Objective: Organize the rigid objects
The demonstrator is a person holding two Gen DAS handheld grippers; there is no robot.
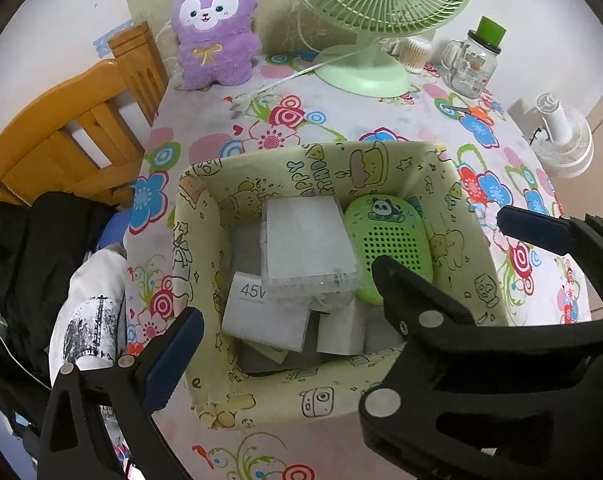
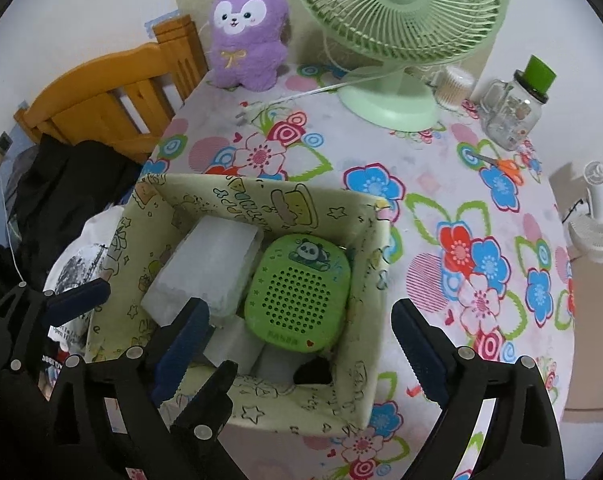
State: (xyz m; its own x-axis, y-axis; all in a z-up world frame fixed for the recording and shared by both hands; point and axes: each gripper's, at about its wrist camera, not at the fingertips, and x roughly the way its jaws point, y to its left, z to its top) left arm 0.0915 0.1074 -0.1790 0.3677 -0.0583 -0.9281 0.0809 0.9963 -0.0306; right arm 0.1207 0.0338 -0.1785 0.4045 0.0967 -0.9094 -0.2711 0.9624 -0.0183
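A yellow-green cartoon-print fabric basket (image 1: 301,396) (image 2: 261,184) stands on the flowered table. Inside lie a green panda device with a perforated grille (image 1: 393,240) (image 2: 301,292), a translucent white plastic box (image 1: 305,240) (image 2: 209,264) and white cartons, one printed "45W" (image 1: 261,312). My left gripper (image 1: 289,316) is open. Its left finger is outside the basket's left wall and its right finger is over the green device. My right gripper (image 2: 301,344) is open wide. Its left pad is over the basket's inside, its right pad outside the right wall, and nothing is pinched.
At the back of the table stand a green desk fan (image 1: 365,68), a purple plush toy (image 1: 213,32), a glass mug jar with a green lid (image 1: 473,60) and orange scissors (image 2: 505,168). A wooden chair (image 1: 81,120) with clothes is at the left. A white fan (image 2: 597,220) is off the right edge.
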